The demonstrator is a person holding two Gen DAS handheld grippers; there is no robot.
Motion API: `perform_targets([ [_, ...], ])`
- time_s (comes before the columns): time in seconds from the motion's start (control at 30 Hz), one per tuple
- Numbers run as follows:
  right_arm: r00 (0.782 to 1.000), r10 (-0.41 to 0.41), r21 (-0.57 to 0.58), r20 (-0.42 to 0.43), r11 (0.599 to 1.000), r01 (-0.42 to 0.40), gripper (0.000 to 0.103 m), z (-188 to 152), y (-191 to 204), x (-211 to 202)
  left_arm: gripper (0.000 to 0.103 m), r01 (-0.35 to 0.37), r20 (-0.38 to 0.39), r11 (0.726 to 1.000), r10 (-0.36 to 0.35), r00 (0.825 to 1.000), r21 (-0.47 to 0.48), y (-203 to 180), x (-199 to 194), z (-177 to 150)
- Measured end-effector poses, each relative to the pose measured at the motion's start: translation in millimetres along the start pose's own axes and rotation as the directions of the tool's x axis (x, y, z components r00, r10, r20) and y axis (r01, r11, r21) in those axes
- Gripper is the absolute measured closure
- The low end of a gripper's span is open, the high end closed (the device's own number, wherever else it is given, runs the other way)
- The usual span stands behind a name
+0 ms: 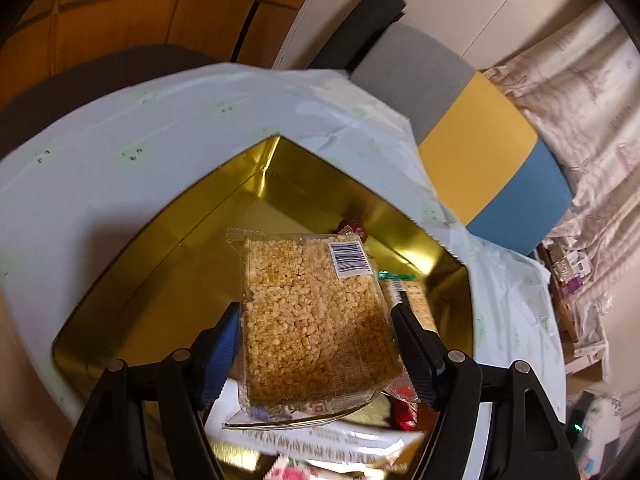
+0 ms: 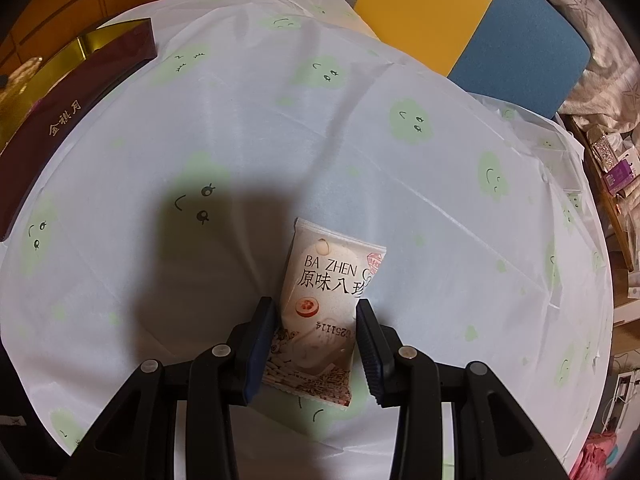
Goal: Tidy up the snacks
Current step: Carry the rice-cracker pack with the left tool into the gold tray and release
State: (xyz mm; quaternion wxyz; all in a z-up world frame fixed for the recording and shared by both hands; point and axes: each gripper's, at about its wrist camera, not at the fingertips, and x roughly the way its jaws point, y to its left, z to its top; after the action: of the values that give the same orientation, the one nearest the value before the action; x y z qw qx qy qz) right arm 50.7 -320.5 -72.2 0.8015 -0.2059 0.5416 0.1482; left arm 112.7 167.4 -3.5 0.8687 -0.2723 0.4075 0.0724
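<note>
Snacks are in both grippers: the left gripper [image 1: 318, 344] holds a clear-wrapped puffed rice cake [image 1: 316, 320] by its two long edges, its jaws standing fairly wide, the pads pressing on the wrapper, above the open gold-lined box [image 1: 168, 280], where a few other wrapped snacks, a red one [image 1: 404, 404] and a green-edged one [image 1: 396, 276], lie partly hidden beneath it. The right gripper [image 2: 316, 344] is closed to a narrower gap on a white snack packet [image 2: 328, 292] printed "BA ZHEN", held over the tabletop [image 2: 280, 128], which is covered with a pale cloth bearing green smiling faces. From the right wrist view the box's dark red outer wall [image 2: 68, 112] shows at the far left edge of the tabletop, well apart from the packet
</note>
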Motion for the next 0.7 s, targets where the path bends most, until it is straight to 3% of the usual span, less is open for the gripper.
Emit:
perform_targets([
  [0.13, 1.000, -0.006, -0.001, 0.000, 1.000, 0.006, 0.063, 0.5, 1.2, -1.1, 0.029, -0.097, -0.033, 0.995, 0.097, 0.995, 0.015, 1.7, 23.6, 5.0],
  [0.2, 1.000, -0.005, 0.000, 0.000, 1.000, 0.005, 0.063, 0.8, 1.0, -1.7, 0.029, -0.095, -0.039, 0.995, 0.095, 0.995, 0.017, 4.6, 25.0, 2.3],
  [0.5, 1.000, -0.004, 0.001, -0.002, 1.000, 0.004, 0.063, 1.8, -1.1, -1.1, 0.029, -0.173, 0.086, 0.975, 0.162, 0.983, 0.142, -13.2, 0.1, -13.6],
  [0.7, 1.000, -0.019, -0.008, -0.001, 1.000, 0.019, 0.063, 2.0, 1.3, -1.2, 0.029, -0.188, 0.159, 0.957, 0.155, 0.975, 0.219, -31.2, -21.9, -31.8],
])
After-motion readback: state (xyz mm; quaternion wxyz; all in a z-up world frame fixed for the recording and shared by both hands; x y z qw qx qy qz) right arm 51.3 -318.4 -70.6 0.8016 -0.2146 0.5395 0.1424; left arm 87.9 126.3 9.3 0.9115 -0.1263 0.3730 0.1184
